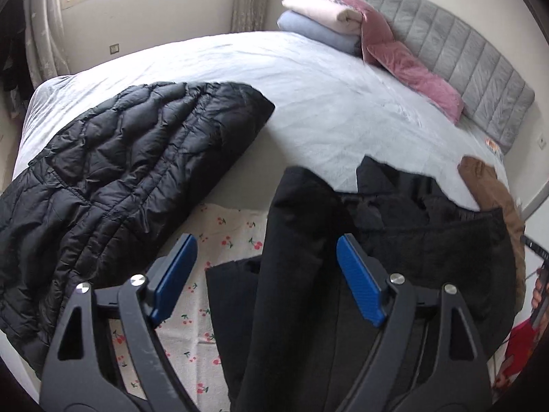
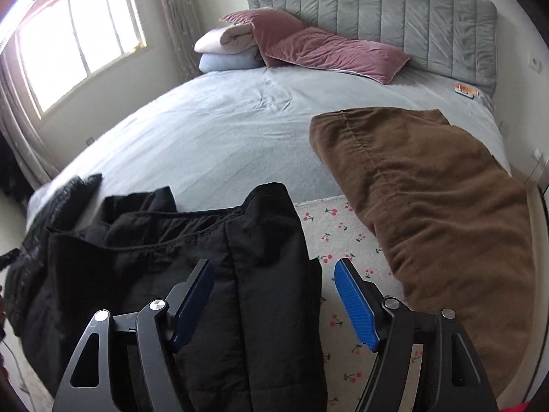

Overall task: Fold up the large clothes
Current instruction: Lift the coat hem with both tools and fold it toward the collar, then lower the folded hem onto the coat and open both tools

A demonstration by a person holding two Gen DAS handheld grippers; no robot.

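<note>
A black coat (image 1: 308,240) lies on a cherry-print cloth (image 1: 219,237) at the near edge of the bed; it also shows in the right wrist view (image 2: 206,261). My left gripper (image 1: 266,250) is open, its blue pads either side of a folded sleeve of the coat, above it. My right gripper (image 2: 274,274) is open over the coat's right side, with the cherry-print cloth (image 2: 343,240) under its right pad. Whether either gripper touches the coat I cannot tell.
A black quilted puffer jacket (image 1: 120,178) lies to the left on the grey bed sheet (image 1: 326,96). A brown garment (image 2: 429,206) lies to the right. Pink pillows (image 2: 326,48), folded blankets (image 2: 226,48) and a grey headboard (image 2: 394,10) are at the far end.
</note>
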